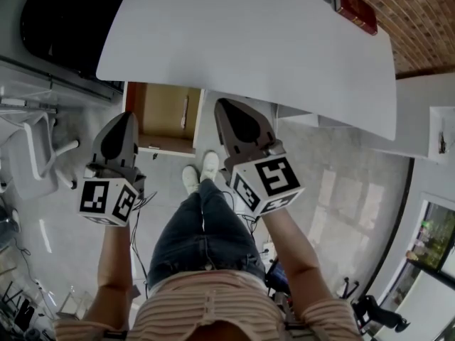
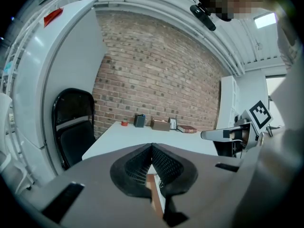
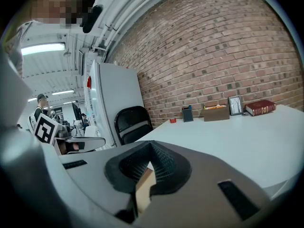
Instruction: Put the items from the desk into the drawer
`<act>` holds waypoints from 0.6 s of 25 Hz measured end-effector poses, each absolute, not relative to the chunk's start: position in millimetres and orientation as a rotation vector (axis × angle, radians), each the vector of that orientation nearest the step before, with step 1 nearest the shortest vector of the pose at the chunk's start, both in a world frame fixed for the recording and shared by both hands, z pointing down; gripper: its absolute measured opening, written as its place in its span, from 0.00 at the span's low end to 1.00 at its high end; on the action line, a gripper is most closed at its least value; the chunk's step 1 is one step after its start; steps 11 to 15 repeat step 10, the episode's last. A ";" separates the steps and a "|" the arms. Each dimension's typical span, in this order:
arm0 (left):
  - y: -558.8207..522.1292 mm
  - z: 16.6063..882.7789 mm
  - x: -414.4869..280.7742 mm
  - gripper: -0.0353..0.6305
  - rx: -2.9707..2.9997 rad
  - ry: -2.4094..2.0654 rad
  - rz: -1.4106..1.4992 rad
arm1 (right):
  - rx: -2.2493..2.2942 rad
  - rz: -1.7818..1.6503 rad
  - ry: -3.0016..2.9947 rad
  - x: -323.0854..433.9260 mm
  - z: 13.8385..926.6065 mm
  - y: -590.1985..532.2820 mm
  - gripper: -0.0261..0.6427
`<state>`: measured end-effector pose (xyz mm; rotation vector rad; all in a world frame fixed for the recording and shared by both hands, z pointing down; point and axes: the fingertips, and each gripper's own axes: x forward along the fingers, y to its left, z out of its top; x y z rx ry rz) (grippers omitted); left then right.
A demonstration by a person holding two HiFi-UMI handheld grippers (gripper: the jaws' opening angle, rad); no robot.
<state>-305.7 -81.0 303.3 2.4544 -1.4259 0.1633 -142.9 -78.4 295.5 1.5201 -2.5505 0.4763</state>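
Although the drawer (image 1: 162, 112) stood open under the counter (image 1: 249, 55), the job looked barely begun. A red book (image 3: 260, 108), a picture frame (image 3: 235, 105), a cardboard box (image 3: 216, 112), a dark pen holder (image 3: 187, 113) and a small red thing (image 3: 172, 120) sat in a row at the counter's far edge, by the brick wall. The left gripper (image 1: 122, 130) and right gripper (image 1: 226, 112) hung well short of them, jaws clenched on nothing. Whether anything lay in the drawer could not be told.
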 end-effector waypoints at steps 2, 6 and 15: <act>-76.8 295.7 -311.3 0.07 2.462 -1.446 0.144 | 1.516 0.449 -2.562 -144.7 286.9 -72.3 0.06; -75.1 288.4 -311.2 0.07 2.466 -1.464 0.120 | 1.510 0.420 -2.586 -141.6 275.6 -67.0 0.06; -70.9 277.6 -307.4 0.07 2.485 -1.452 0.105 | 1.517 0.384 -2.604 -139.5 263.2 -61.9 0.06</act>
